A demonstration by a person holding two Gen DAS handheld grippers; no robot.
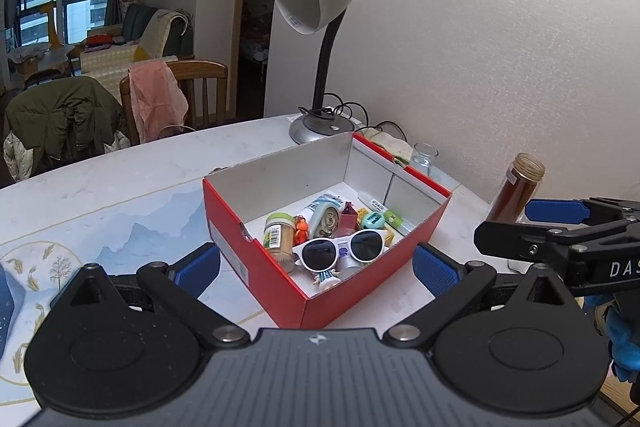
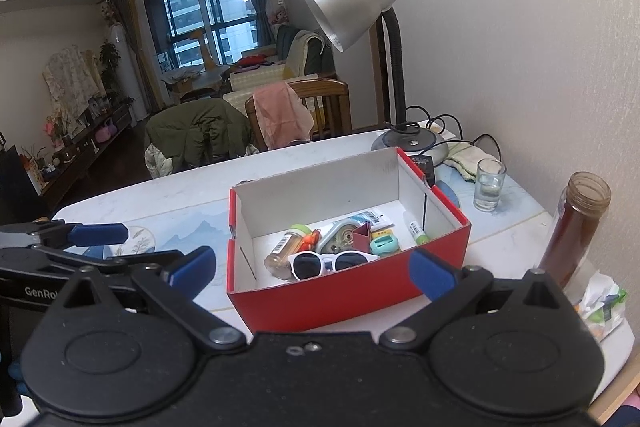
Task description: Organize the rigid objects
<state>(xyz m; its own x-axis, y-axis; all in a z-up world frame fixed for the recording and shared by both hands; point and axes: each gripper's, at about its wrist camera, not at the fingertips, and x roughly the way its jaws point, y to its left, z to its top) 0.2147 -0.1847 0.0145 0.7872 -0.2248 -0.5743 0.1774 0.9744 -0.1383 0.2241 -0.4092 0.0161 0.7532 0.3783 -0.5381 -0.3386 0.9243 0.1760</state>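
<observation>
Left wrist view shows a red cardboard box point(image 1: 352, 279), white inside and open-topped, sitting on the pale tabletop point(image 1: 120, 187) near the middle. Inside lie white sunglasses point(image 1: 340, 247) at the near corner, a green-capped jar point(image 1: 278, 235) on its side, and other small items. The left gripper point(image 1: 316, 267) hovers before the box, jaws wide apart and empty. The right gripper point(image 2: 312, 269) faces it likewise, spread and holding nothing.

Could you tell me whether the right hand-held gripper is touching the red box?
Apart. In the right wrist view, the right hand-held gripper hangs open above the red box, gripping nothing.
</observation>
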